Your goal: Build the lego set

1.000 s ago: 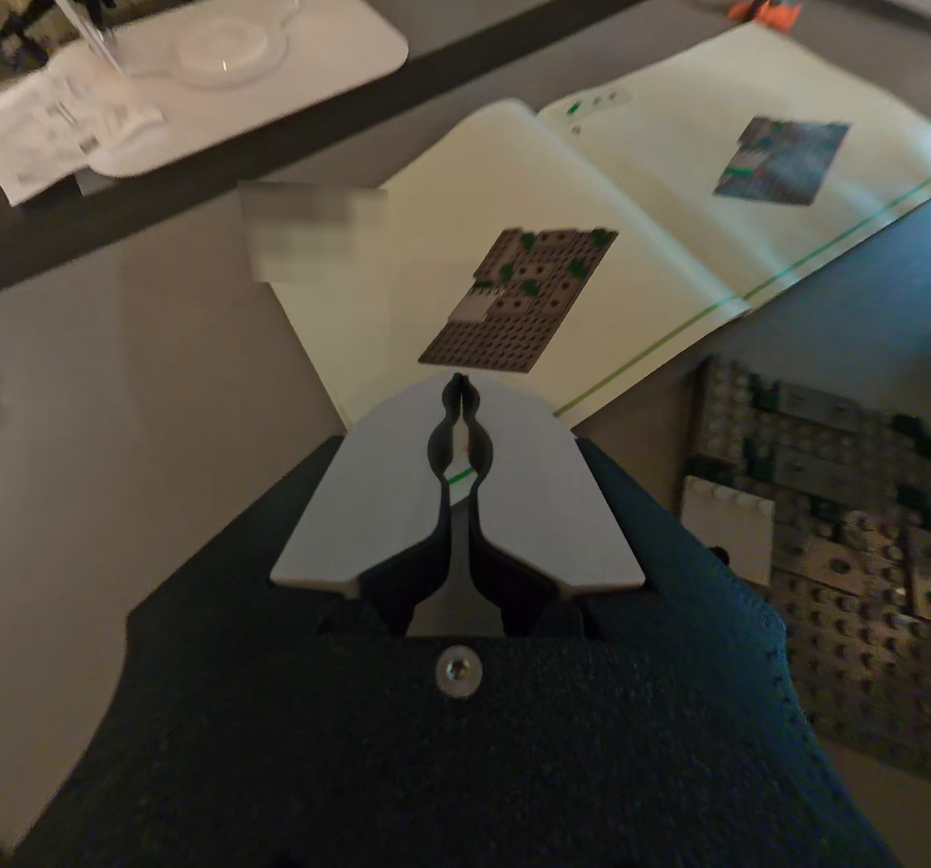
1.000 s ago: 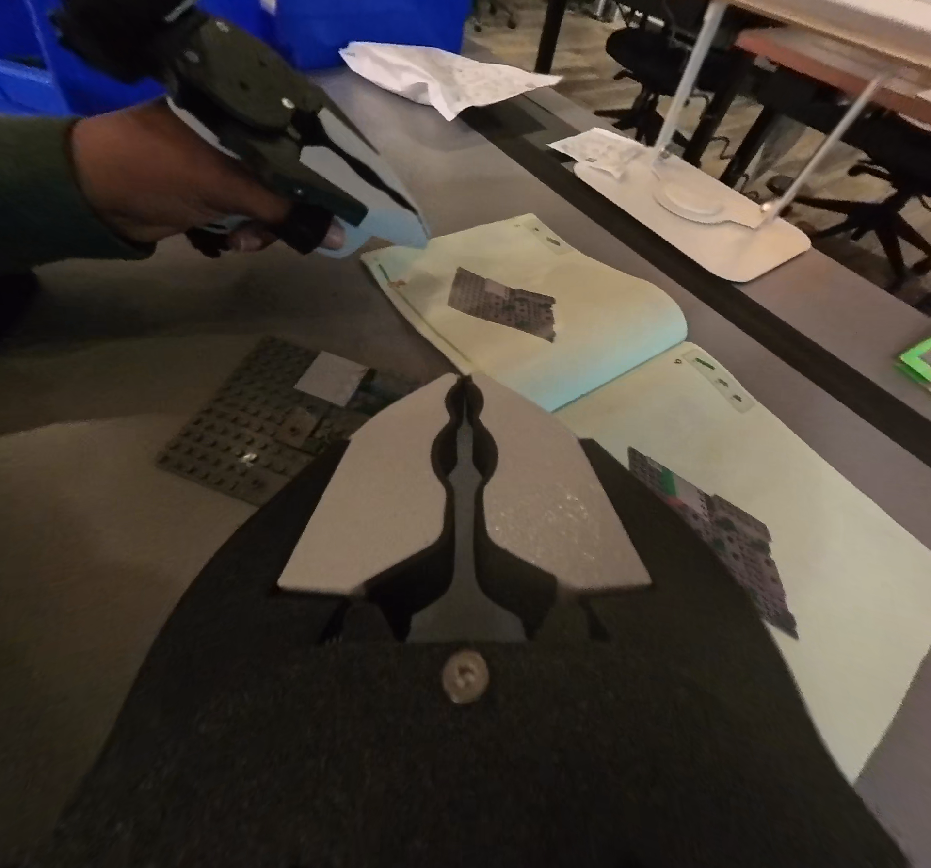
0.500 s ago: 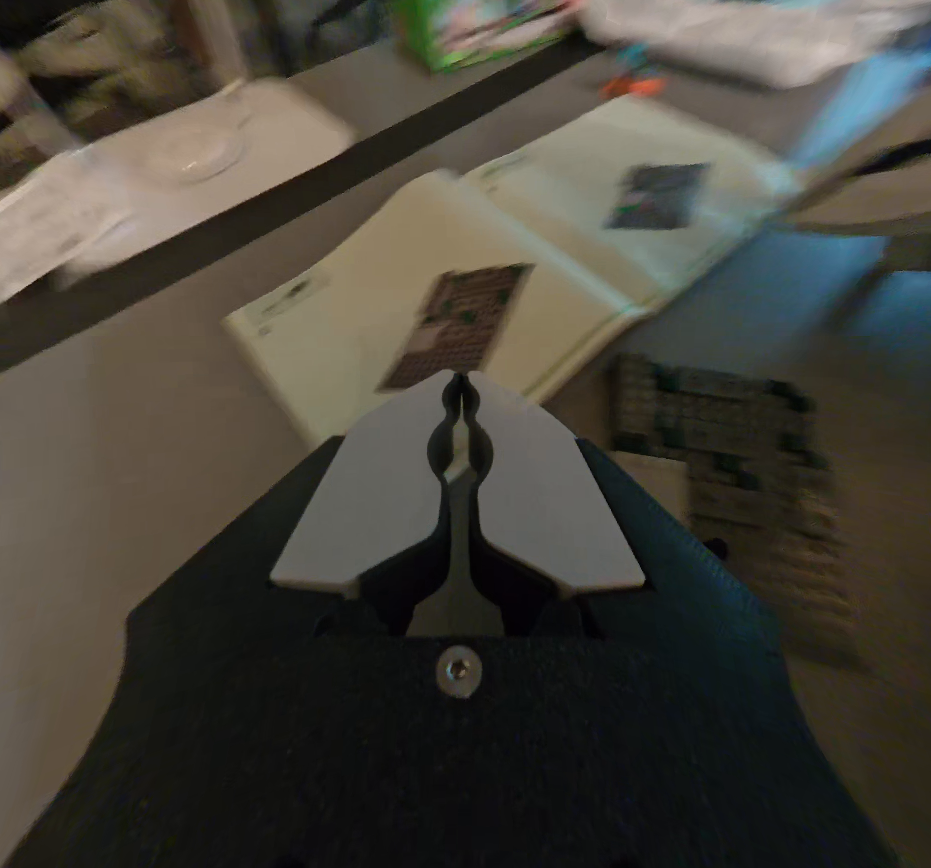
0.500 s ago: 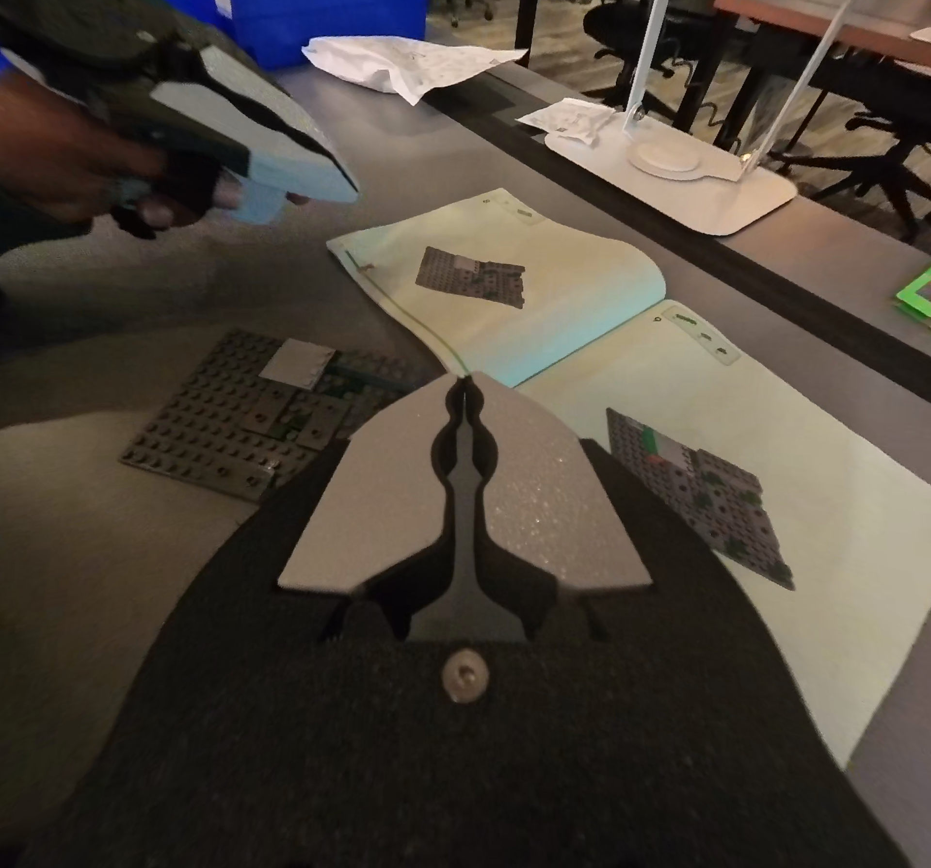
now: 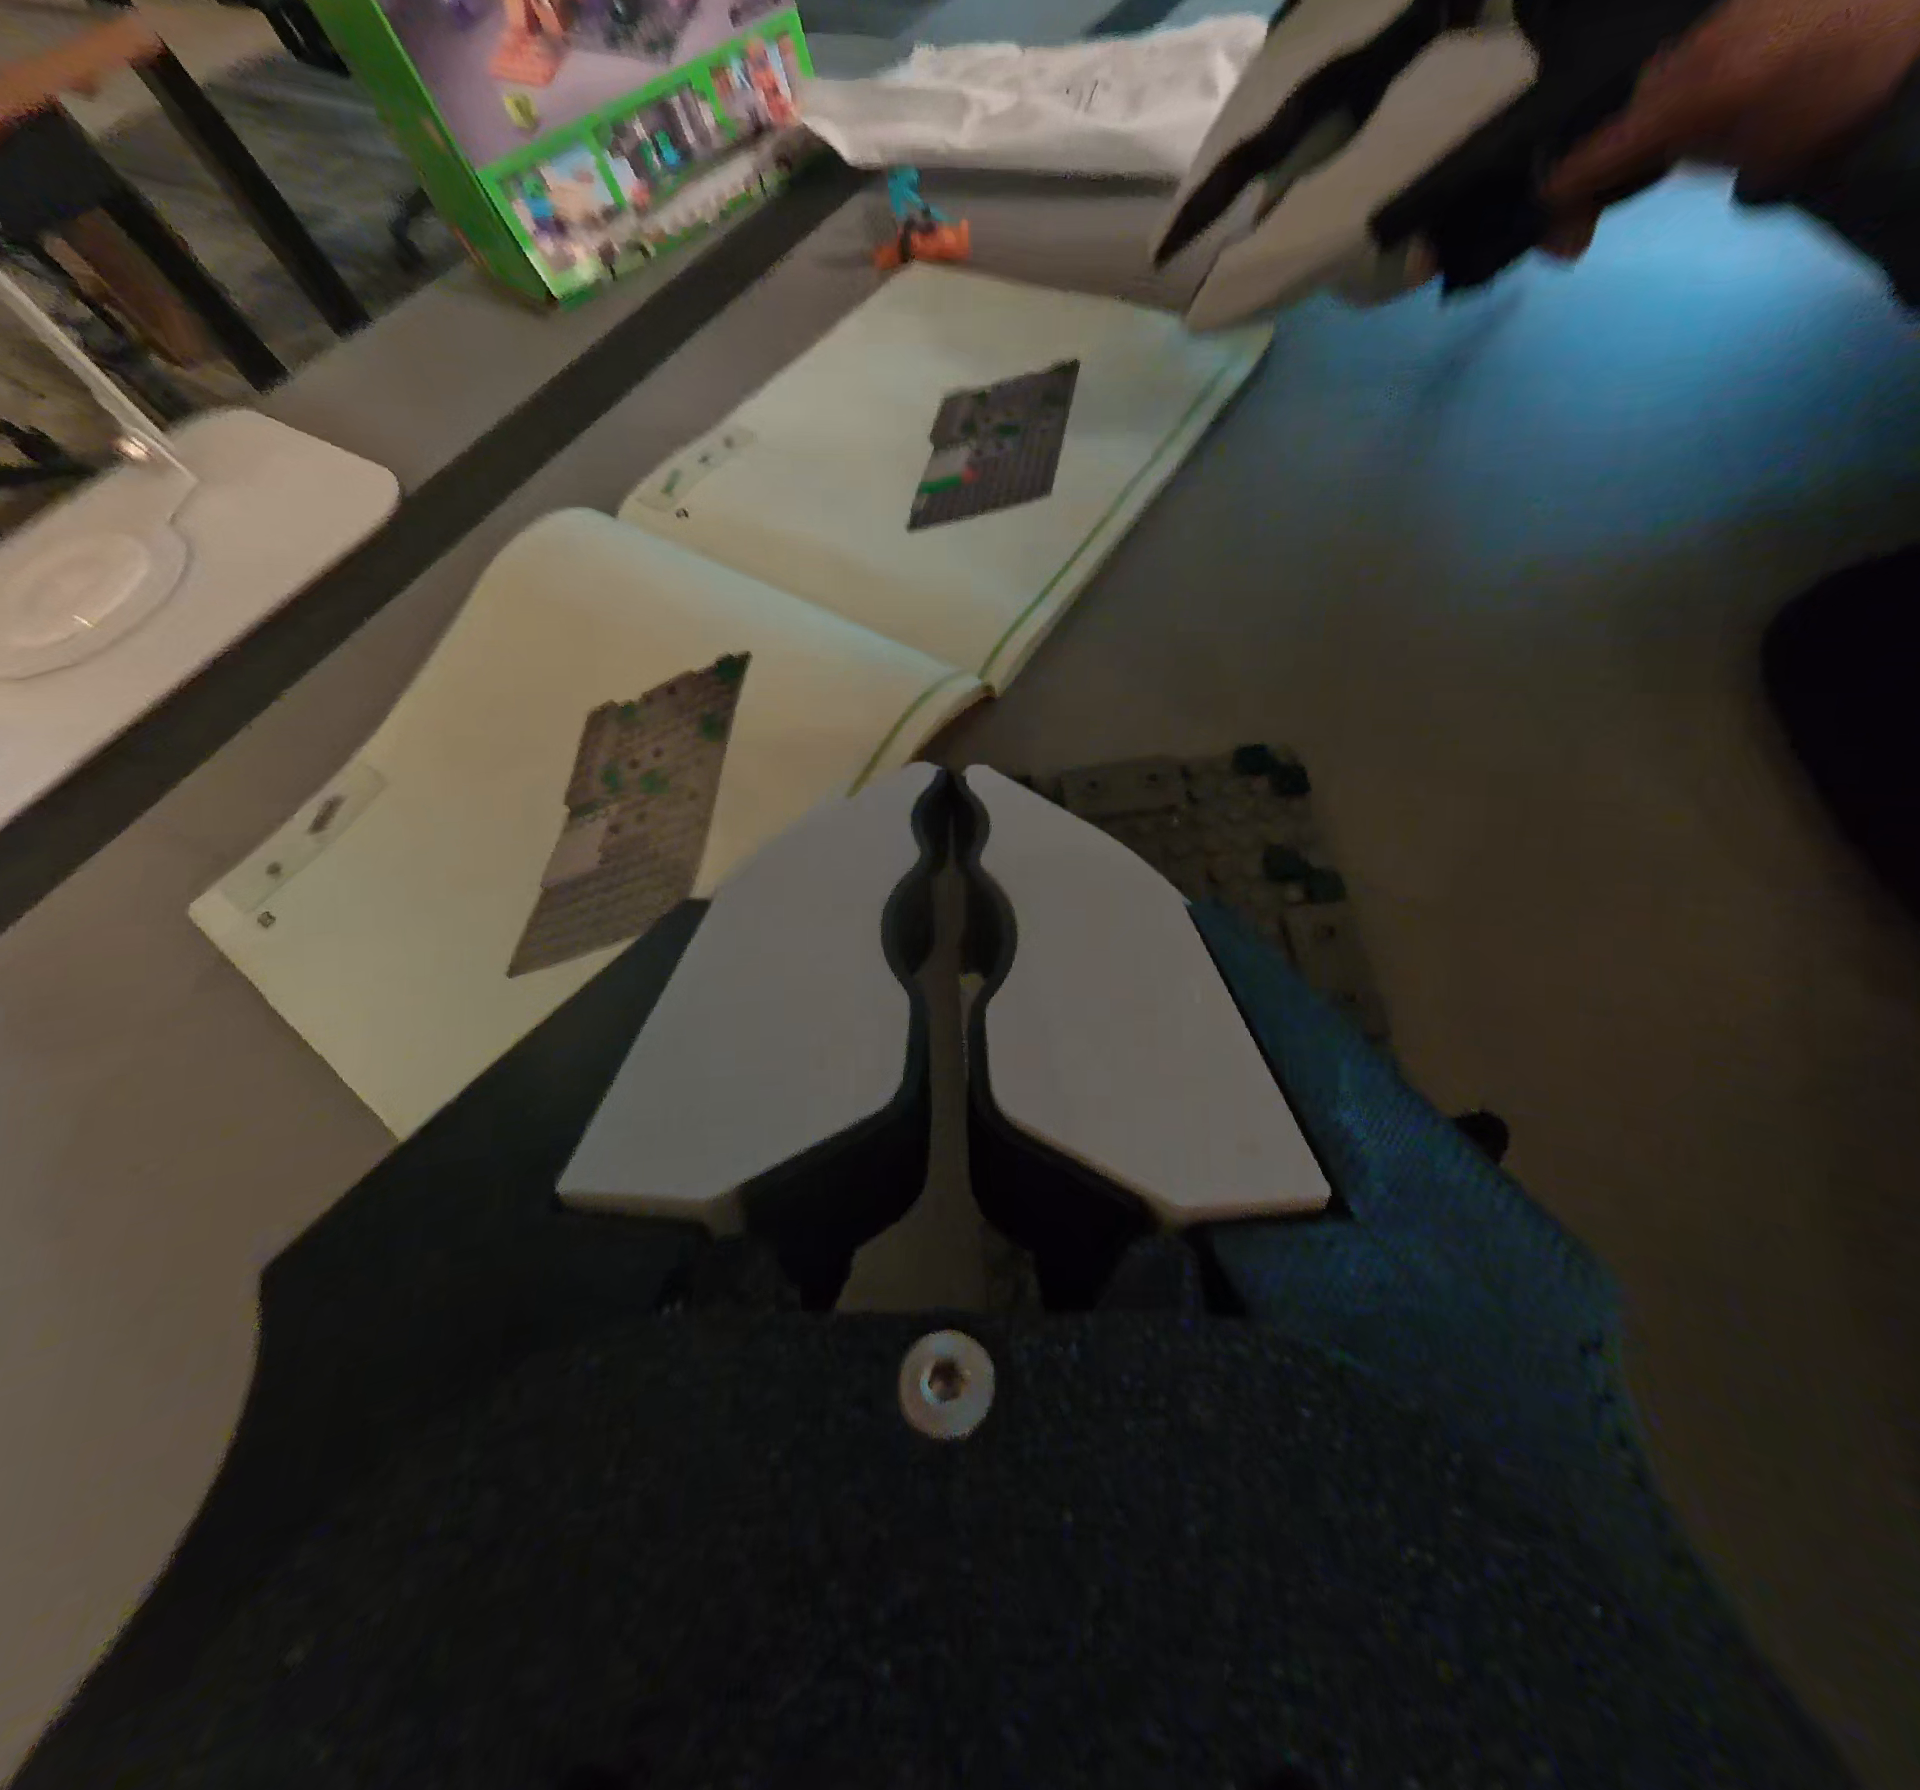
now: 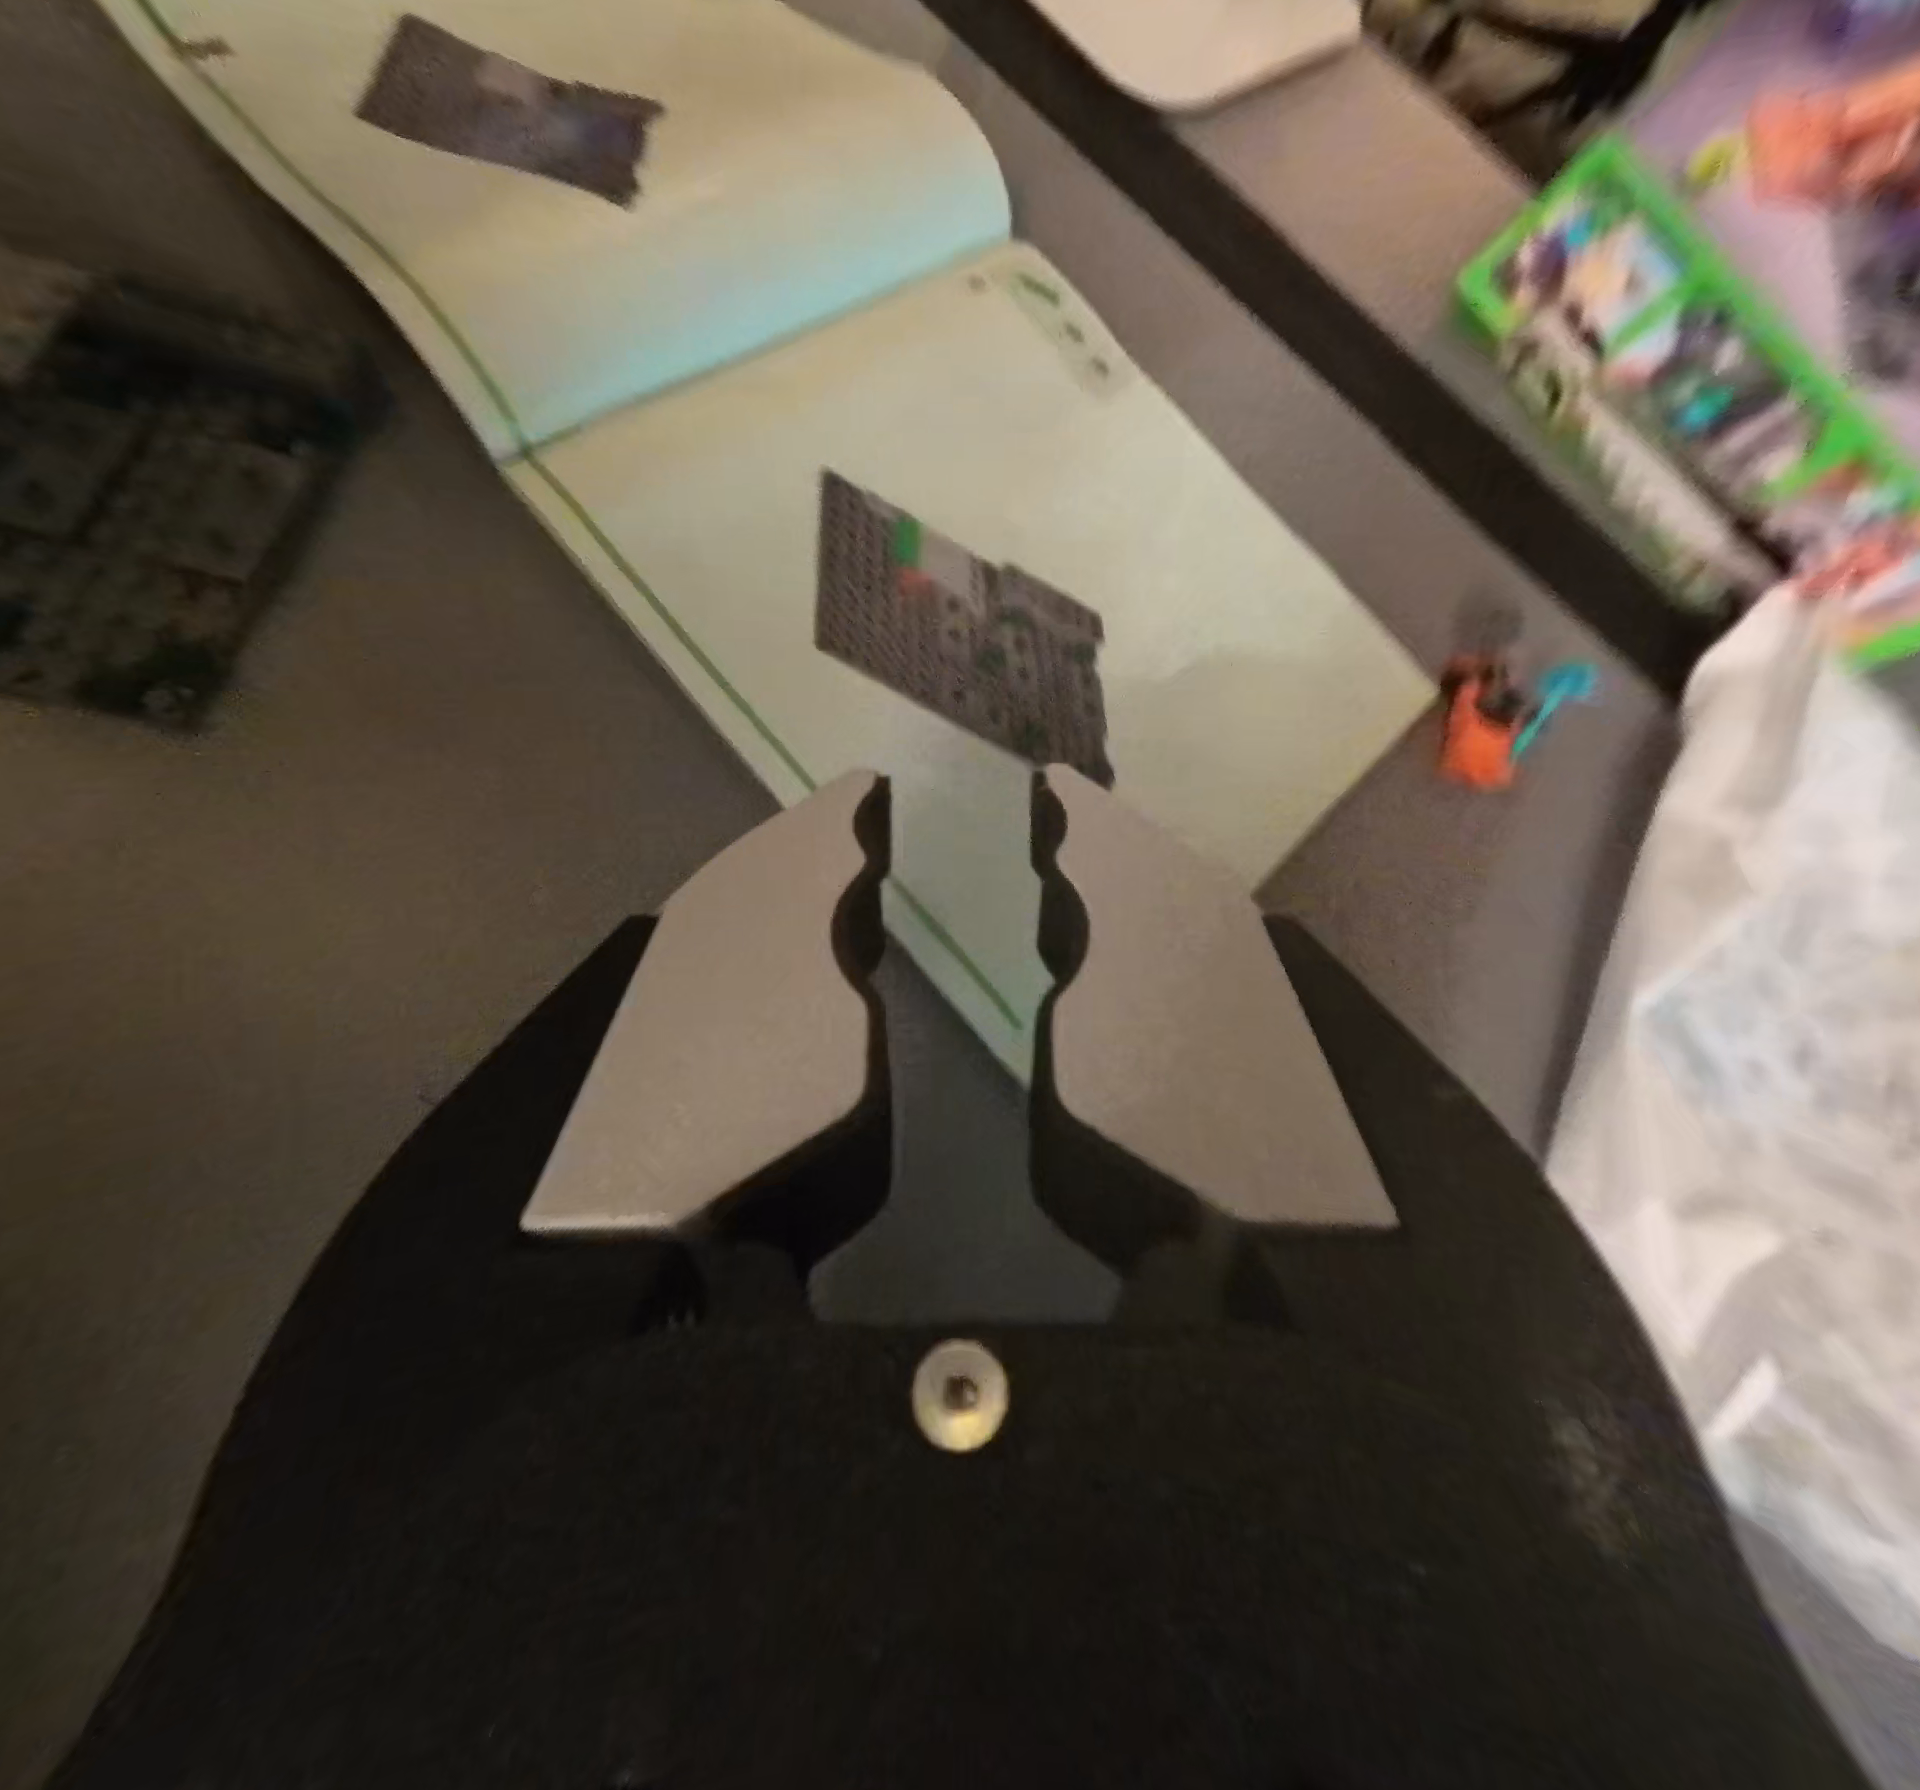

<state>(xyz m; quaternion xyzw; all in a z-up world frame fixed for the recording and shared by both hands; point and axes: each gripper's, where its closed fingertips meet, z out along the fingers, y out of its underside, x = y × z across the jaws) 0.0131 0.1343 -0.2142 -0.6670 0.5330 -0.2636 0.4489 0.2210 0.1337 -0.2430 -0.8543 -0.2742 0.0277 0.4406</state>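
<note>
- Left wrist view: my left gripper is pressed closed on nothing, hanging above the near corner of the dark grey studded lego baseplate with green bits, which lies flat on the grey table just beside the open pale-green instruction booklet.
- Further off, my right gripper is parted and empty, a hand behind it, above the booklet's far corner near the white crumpled plastic bag. The green-edged lego box stands beyond, with a small orange and teal lego figure in front of it.
- Right wrist view: the picture is blurred. The right gripper's tips stand apart with only the page showing between them. The bag fills the right edge; the baseplate sits well apart at left.
- I judge the step to be fetching the next brick, probably from the bag. I would slow down so the view sharpens, read the right-hand page first, and keep the left gripper ready to pin the baseplate down when pressing a piece on.
</note>
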